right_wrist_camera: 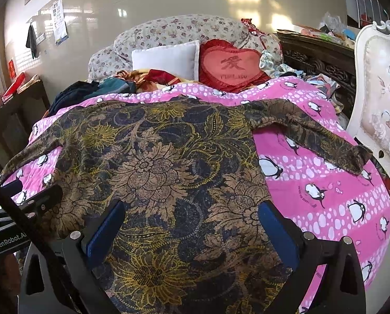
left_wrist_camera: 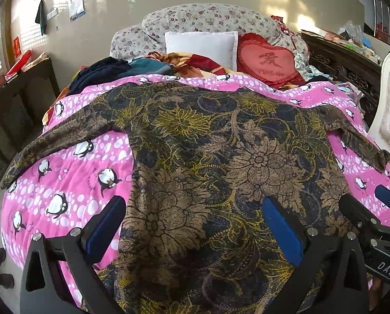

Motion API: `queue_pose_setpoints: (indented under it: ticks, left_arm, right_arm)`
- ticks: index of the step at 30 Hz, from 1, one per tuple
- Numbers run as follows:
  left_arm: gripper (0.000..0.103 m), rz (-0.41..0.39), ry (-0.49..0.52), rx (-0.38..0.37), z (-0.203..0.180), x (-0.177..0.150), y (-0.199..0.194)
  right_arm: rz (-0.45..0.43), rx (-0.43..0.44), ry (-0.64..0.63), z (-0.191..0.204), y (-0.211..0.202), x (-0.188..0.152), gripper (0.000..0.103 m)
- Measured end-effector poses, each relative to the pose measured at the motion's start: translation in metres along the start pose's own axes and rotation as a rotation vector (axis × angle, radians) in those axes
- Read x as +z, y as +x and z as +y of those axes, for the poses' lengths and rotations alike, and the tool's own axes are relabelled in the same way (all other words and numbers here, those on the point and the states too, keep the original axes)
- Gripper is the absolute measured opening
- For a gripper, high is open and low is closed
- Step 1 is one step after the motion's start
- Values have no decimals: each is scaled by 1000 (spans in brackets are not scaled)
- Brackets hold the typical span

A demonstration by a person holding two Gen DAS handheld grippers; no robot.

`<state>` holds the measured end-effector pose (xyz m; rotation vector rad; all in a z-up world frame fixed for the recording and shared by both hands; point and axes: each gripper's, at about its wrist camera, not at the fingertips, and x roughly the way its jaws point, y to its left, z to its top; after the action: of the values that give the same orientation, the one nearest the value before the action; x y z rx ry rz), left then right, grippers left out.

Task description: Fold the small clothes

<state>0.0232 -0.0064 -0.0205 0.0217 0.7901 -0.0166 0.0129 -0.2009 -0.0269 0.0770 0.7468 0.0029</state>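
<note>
A dark floral shirt [left_wrist_camera: 208, 157] with brown and yellow flowers lies spread flat, sleeves out, on the pink penguin quilt [left_wrist_camera: 64, 183] that covers the bed. Its hem hangs toward 6 o'clock, its collar points to 12 o'clock.

The left gripper [left_wrist_camera: 195, 225] stands over the shirt's lower left part, its blue fingers [left_wrist_camera: 107, 222] spread wide and holding nothing; one finger is over the quilt just beside the shirt's edge, the other over the cloth. The right gripper [right_wrist_camera: 192, 227] hovers over the lower right part, fingers [right_wrist_camera: 277, 233] likewise wide and empty, both over the shirt.

At 12 o'clock, beyond the quilt, a white pillow [left_wrist_camera: 200, 45] leans beside a red heart cushion [left_wrist_camera: 268, 62], with a heap of dark clothes [left_wrist_camera: 103, 72] toward 10 o'clock.
</note>
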Motion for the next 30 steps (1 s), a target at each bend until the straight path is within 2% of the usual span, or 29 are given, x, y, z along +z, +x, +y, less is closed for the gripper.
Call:
queue_pose_setpoints:
  ticks: [11, 23, 30]
  left_arm:
    - [103, 45, 9, -70, -3, -2, 11]
    - [103, 30, 4, -22, -3, -2, 10]
    - [103, 31, 2, -22, -4, -2, 10]
  right_arm:
    - [4, -9, 15, -7, 4, -1, 103]
    - [15, 1, 17, -9, 7, -4, 103]
    - [20, 4, 13, -5, 8, -5, 103]
